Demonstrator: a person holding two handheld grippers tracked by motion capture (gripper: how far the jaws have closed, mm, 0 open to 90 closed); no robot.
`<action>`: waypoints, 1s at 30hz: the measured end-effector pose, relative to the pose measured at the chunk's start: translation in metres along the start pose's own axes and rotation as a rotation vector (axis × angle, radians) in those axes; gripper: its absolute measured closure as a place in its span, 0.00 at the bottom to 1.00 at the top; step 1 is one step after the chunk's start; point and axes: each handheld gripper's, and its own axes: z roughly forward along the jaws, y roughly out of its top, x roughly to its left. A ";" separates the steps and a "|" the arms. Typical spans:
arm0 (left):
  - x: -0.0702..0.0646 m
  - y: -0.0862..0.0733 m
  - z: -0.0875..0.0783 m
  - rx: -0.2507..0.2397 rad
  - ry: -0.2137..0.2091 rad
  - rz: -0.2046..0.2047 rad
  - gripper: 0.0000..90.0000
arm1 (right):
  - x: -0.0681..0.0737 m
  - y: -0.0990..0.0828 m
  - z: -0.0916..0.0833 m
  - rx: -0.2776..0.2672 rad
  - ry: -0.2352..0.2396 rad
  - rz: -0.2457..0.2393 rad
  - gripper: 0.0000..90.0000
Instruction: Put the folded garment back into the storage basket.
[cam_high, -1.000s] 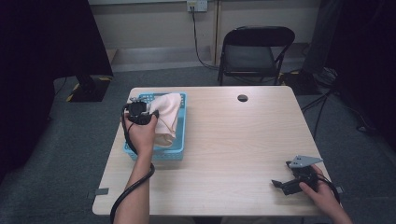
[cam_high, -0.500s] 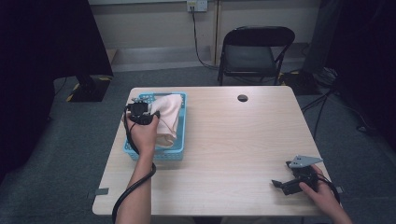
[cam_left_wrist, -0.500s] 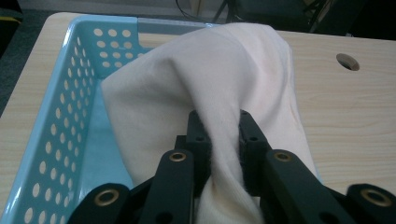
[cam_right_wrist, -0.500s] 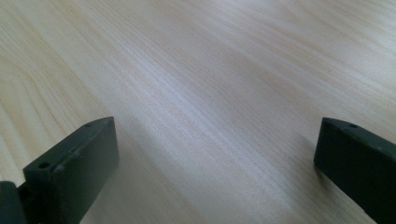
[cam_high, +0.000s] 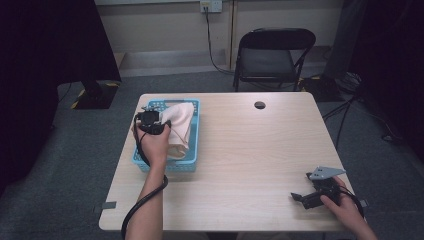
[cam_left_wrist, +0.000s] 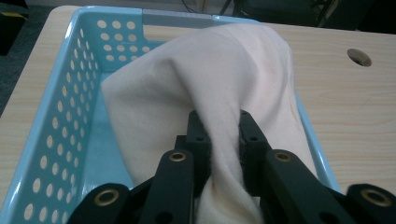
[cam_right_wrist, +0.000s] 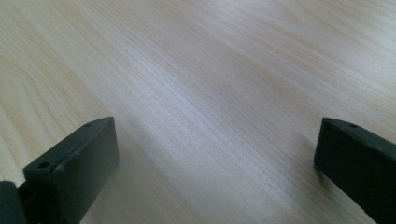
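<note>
The cream cloth (cam_left_wrist: 219, 88) sits in the blue basket (cam_left_wrist: 60, 116) at the table's (cam_high: 250, 150) left side. Your left gripper (cam_left_wrist: 219, 135) pinches a fold of it. Your right gripper (cam_right_wrist: 215, 154) rests far off, jaws wide, holding nothing.

Left gripper (cam_left_wrist: 219, 140) pinched closed, arm extended, right gripper (cam_right_wrist: 215, 154) jaws wide, seemingly resting low.

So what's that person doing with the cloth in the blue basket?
The person holds a claw in each hand. The left claw is shut on a cream cloth, pinching a fold of it over the blue basket at the table's left side. The right claw is open, low over the bare table near its right corner, holding nothing.
</note>
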 end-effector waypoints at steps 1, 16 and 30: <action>0.000 -0.001 0.000 -0.003 0.001 -0.004 0.88 | 0.000 0.000 0.000 0.000 0.000 0.000 0.00; 0.000 -0.004 0.006 0.006 0.013 -0.001 0.88 | 0.000 0.000 0.000 0.000 0.000 0.000 0.00; 0.002 -0.008 0.012 0.022 0.013 0.000 0.88 | 0.000 0.000 0.000 0.000 0.000 0.000 0.00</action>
